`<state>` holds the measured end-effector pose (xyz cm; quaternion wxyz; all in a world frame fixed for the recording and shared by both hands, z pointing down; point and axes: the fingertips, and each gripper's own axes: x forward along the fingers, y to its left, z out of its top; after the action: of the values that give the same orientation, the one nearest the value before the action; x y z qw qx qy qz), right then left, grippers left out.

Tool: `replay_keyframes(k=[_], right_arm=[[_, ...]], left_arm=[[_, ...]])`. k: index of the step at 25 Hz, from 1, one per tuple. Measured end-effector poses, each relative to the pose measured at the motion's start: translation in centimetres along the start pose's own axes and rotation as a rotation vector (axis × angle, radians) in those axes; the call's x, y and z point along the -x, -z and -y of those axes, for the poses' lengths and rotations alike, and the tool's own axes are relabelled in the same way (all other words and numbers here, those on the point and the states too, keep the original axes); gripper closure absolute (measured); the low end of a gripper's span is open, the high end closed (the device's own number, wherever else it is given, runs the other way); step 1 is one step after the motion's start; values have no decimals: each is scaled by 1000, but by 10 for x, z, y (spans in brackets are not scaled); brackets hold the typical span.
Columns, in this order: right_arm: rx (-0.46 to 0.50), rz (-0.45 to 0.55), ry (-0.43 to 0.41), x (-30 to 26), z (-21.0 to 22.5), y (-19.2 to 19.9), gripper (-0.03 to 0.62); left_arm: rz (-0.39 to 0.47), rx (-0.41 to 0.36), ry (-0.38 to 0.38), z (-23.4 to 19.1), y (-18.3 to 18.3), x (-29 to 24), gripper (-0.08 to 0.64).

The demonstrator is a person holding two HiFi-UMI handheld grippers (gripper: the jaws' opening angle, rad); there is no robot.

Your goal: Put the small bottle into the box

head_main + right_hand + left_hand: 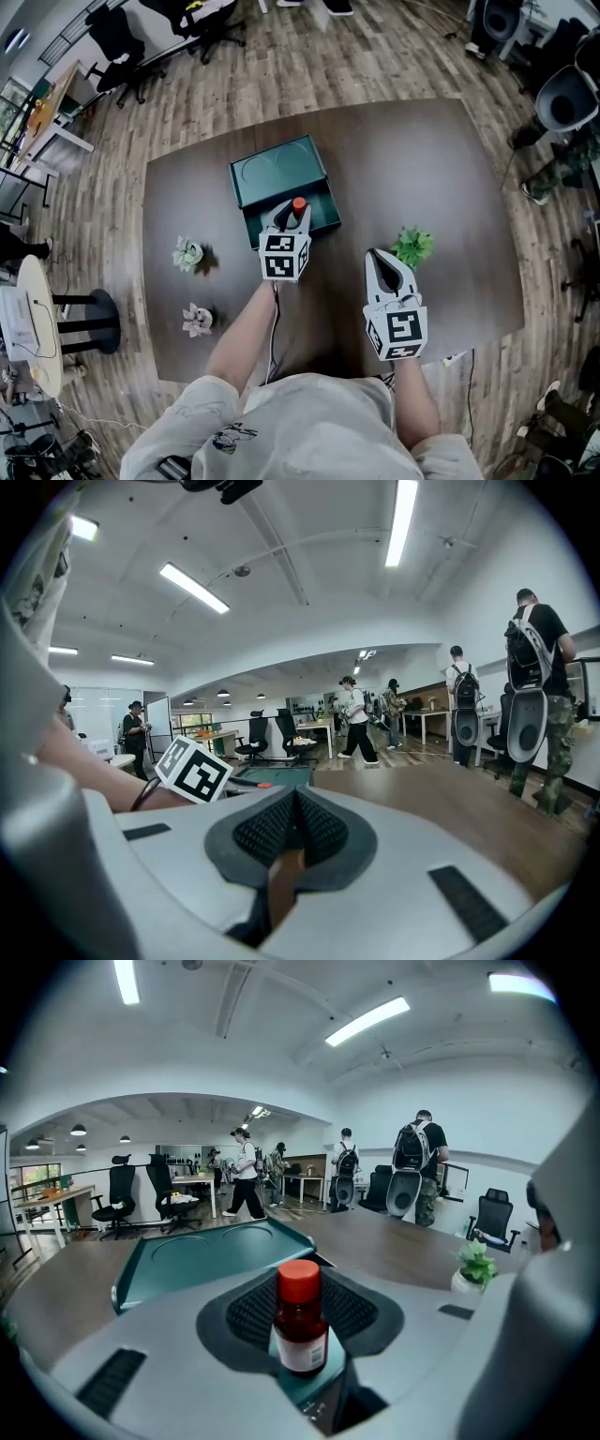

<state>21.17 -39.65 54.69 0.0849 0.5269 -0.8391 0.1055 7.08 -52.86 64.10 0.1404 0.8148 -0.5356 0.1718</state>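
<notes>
Closest to the camera, the person's forearms reach out over a dark brown wooden table (427, 169). The right gripper (295, 819) hangs low near the table's front edge with its ribbed black pads pressed together and nothing between them. Just beyond its tip is a leafy green potted plant (413, 247).

A little further in, the left gripper (287, 217) pinches a small brown bottle (301, 1326) with a red cap and a white label. The bottle stands upright, clamped between the two black pads. It is over the front part of the open tray of a dark teal rectangular box (322, 208). Teal shows right under the bottle's base, but whether the base rests on the tray floor cannot be told. The box's lid (277, 171) lies folded back flat behind the tray and shows two round recesses.

Off to the left on the table, well apart from the box, are two pale succulents in small pots (187, 253) (197, 321). Beyond the table are wood-plank flooring (375, 56), black office chairs (117, 42) and several people standing or walking.
</notes>
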Motion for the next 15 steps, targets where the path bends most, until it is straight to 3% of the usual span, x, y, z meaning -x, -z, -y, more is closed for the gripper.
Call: replay_keyframes(k=[15], right_arm=[[3, -19, -20, -5, -11, 6, 591]], left_arm=[[-78, 10, 23, 3, 14, 18, 422]])
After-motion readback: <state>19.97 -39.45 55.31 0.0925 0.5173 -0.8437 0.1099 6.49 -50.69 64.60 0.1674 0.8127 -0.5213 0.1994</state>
